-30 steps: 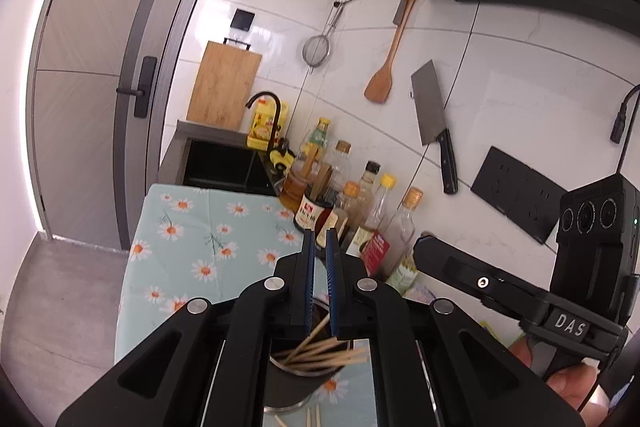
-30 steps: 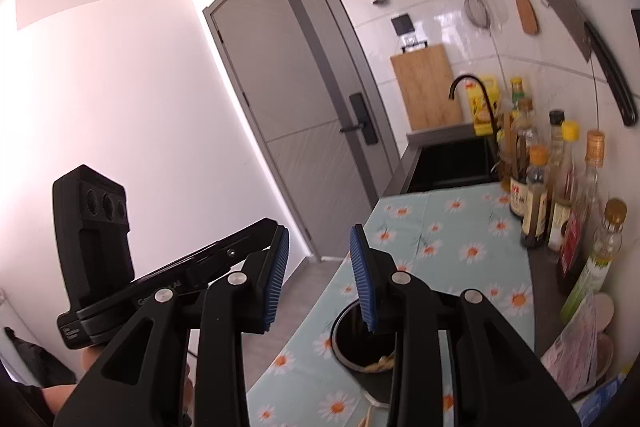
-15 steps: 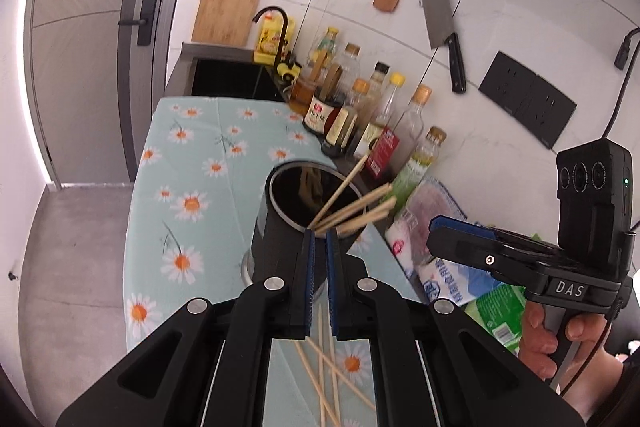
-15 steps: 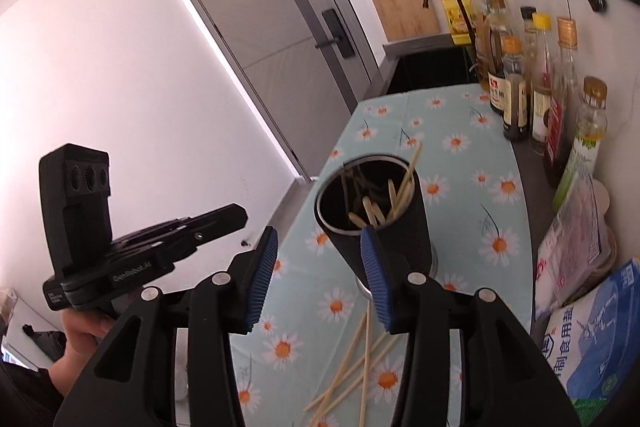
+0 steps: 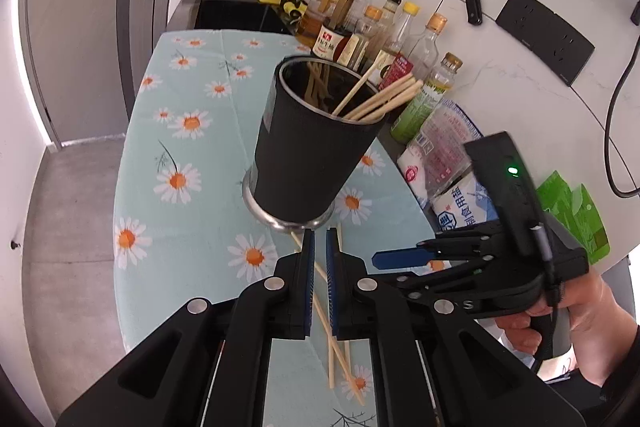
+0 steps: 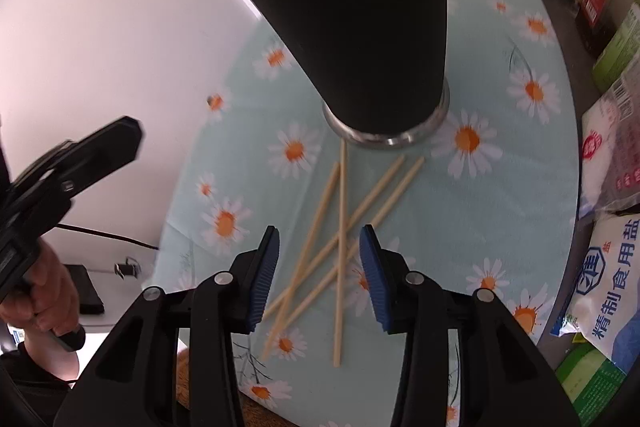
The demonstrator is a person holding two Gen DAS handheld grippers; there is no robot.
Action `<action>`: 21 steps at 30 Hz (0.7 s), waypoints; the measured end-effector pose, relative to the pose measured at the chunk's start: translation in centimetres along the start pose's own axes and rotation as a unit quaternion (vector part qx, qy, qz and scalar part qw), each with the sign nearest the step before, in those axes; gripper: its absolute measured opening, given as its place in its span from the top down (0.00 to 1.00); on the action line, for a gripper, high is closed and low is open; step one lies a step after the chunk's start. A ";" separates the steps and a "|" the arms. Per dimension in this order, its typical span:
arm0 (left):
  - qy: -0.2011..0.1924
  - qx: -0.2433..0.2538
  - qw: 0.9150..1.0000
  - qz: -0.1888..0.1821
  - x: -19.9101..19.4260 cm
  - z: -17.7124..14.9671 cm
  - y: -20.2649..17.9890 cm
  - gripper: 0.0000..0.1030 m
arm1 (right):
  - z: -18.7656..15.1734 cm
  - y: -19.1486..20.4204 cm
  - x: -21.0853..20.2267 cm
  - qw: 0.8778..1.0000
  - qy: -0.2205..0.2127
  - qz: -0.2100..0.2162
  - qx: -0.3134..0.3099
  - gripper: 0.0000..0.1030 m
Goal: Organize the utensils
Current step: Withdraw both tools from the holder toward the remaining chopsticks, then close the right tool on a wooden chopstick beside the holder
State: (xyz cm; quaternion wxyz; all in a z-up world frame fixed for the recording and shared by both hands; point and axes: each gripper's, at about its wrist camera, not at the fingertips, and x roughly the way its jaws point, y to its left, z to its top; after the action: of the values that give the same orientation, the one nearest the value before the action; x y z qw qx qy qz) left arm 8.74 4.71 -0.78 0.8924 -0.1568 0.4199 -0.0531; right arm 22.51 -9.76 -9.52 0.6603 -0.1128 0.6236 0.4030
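A black utensil holder (image 5: 312,155) with a steel base stands on the daisy cloth, and several wooden chopsticks (image 5: 380,99) lean out of it. Several loose chopsticks (image 6: 340,227) lie crossed on the cloth just in front of the holder (image 6: 372,27). My right gripper (image 6: 319,239) points steeply down over them. Its jaws are closing and astride the sticks, and the pads press on nothing. My left gripper (image 5: 320,239) is shut and empty just in front of the holder's base, above the same sticks (image 5: 332,347).
A row of sauce and oil bottles (image 5: 384,35) stands along the tiled wall behind the holder. Salt bags (image 6: 612,287) and a green packet (image 5: 576,203) lie to the right. A black sink (image 5: 236,15) is at the far end. The cloth (image 5: 180,131) ends at the counter's left edge.
Both grippers have dropped and tipped down from the wall and door toward the counter. The holder is now close, and the loose chopsticks have come into view under the right jaws.
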 end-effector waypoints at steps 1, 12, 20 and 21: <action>0.005 -0.002 1.000 -0.002 0.3 -0.3 0.2 0.95 | 0.2 0.1 0.6 1.000 0.013 -0.006 -0.001 0.64; 0.051 -0.033 0.998 0.015 2.2 -2.6 2.7 0.95 | 2.2 1.2 5.1 0.994 0.093 -0.057 -0.019 0.75; 0.072 -0.068 0.995 0.008 3.2 -4.2 4.7 0.95 | 2.4 2.3 7.1 0.987 0.125 -0.088 -0.041 0.84; 0.074 -0.070 0.995 0.008 3.3 -4.4 4.9 0.95 | 2.5 2.5 7.3 0.986 0.129 -0.092 -0.043 0.84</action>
State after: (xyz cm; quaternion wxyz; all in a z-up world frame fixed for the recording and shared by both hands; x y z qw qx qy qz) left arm 7.33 7.53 -7.39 0.8461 -0.2115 0.4885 -0.0277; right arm 21.92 -3.69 -14.84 0.6033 -0.2488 0.6724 0.3493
